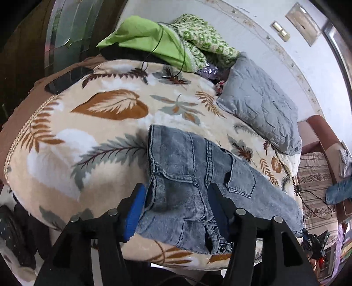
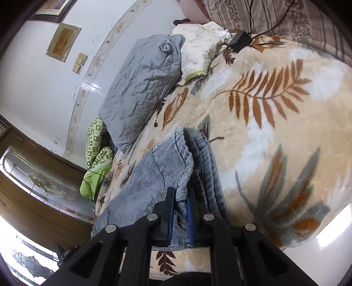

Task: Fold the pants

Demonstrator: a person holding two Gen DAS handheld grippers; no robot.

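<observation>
Light blue denim pants (image 1: 189, 176) lie on a cream bedspread (image 1: 92, 136) with a leaf print. In the left wrist view the waist end with belt loops and a pocket is nearest me. My left gripper (image 1: 176, 193) is open, its blue-padded fingers (image 1: 134, 211) straddling the waistband just above the cloth. In the right wrist view the pants (image 2: 154, 173) are seen at the leg-hem end, with the legs stacked. My right gripper (image 2: 180, 198) is shut on the upper leg hem, which bunches between the pads.
A grey quilted pillow (image 1: 261, 103) lies behind the pants by the wall. Green cloths (image 1: 167, 39) are heaped at the far end. A black phone (image 1: 66, 80) and cables lie on the bed. A black charger box (image 2: 239, 40) and a striped cushion (image 2: 275, 15) sit at the other end.
</observation>
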